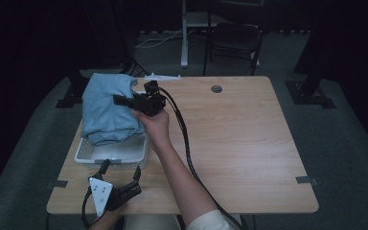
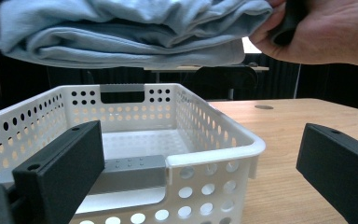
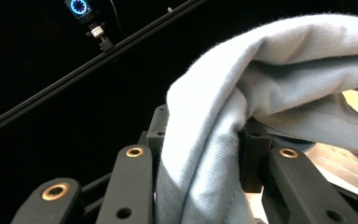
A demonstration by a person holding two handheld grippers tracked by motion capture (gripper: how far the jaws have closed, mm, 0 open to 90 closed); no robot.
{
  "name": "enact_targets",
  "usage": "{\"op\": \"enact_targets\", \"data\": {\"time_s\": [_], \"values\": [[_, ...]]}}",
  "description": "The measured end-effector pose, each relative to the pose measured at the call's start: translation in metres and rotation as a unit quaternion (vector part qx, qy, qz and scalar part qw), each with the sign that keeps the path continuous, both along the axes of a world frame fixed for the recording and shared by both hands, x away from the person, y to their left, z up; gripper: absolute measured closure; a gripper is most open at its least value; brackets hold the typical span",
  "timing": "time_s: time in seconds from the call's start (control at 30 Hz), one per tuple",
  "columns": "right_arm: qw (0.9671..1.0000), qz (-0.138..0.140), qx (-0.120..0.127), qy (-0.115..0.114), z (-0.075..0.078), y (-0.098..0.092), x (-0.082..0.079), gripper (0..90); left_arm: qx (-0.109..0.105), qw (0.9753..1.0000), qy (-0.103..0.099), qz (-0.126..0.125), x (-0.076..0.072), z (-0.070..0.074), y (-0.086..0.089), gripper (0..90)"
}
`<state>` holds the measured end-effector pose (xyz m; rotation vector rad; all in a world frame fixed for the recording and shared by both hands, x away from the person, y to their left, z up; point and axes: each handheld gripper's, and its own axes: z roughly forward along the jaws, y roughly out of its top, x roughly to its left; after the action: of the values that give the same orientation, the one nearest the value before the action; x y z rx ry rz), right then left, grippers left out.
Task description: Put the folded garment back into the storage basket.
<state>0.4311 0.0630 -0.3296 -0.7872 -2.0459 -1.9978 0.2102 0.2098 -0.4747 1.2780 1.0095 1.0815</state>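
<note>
So the folded blue cloth (image 1: 108, 110) is clamped in the right gripper (image 1: 124, 101) and hanging just above the white basket (image 1: 112, 155) at the table's (image 1: 249, 143) left edge, not touching it from what I can see, so I'd say it's about halfway: grabbed and lined up, but the lowering and letting go are left. The left gripper (image 1: 120, 173) sits spread wide and empty just in front of the basket. No brands, labels or readable writing anywhere.
</note>
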Motion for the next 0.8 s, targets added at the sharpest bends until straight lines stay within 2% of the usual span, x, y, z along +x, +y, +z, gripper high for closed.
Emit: {"op": "enact_targets", "data": {"time_s": [0.3, 0.43, 0.8], "values": [[1.0000, 0.007, 0.000, 0.004, 0.005, 0.015, 0.002, 65.6, 0.000, 1.0000, 0.001, 0.002, 0.000, 0.000, 0.000, 2.1], [1.0000, 0.007, -0.004, -0.005, 0.006, 0.018, 0.001, 65.6, 0.000, 1.0000, 0.001, 0.003, 0.000, 0.000, 0.000, 2.1], [0.9993, -0.005, -0.025, 0.027, -0.021, 0.021, 0.010, 65.6, 0.001, 1.0000, 0.001, 0.002, 0.000, 0.000, 0.000, 2.1]]}}
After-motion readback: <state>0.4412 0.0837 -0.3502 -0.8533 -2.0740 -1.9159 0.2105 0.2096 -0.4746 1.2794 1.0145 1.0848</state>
